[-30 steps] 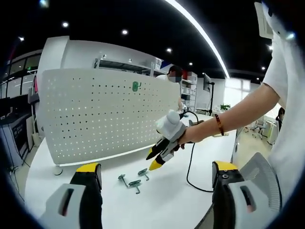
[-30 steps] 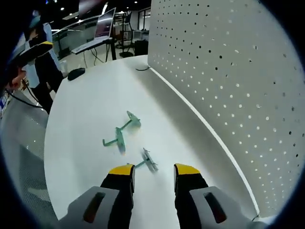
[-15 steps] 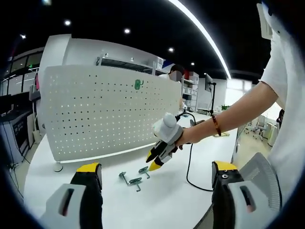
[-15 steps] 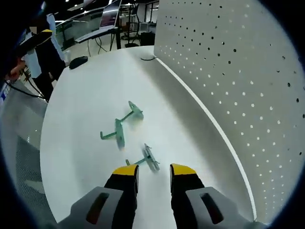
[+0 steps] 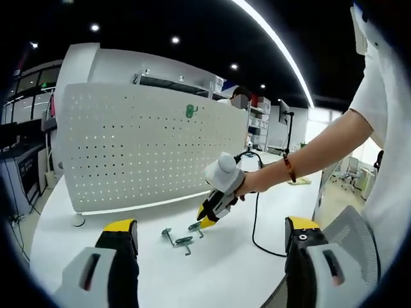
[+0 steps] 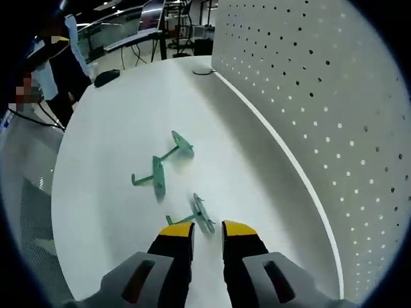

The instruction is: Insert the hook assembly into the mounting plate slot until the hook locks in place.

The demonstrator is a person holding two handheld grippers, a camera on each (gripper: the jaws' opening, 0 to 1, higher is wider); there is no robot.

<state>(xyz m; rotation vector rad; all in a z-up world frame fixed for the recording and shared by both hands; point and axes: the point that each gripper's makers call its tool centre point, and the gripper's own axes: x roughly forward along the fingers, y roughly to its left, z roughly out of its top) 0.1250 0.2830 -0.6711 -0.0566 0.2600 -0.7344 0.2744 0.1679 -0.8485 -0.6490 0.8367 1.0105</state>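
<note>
Your right gripper (image 6: 207, 230) hovers at the nearest hook (image 6: 200, 215).
Its jaws stand narrowly parted, gripping nothing; your left gripper (image 5: 209, 232) is spread wide, lower frame.

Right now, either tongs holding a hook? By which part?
Nothing held. Right tongs hang open just short of the nearest green hook; left tongs are open, well apart from the hooks.

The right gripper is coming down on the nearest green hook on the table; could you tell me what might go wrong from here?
1. The right gripper has narrow jaws, and the nearest small green metal hook lies flat on the smooth white table, so it may skid away.
2. Two other green hooks lie close behind and could get knocked.
3. The white perforated mounting board stands close alongside, so lifting carelessly might hit it.
</note>
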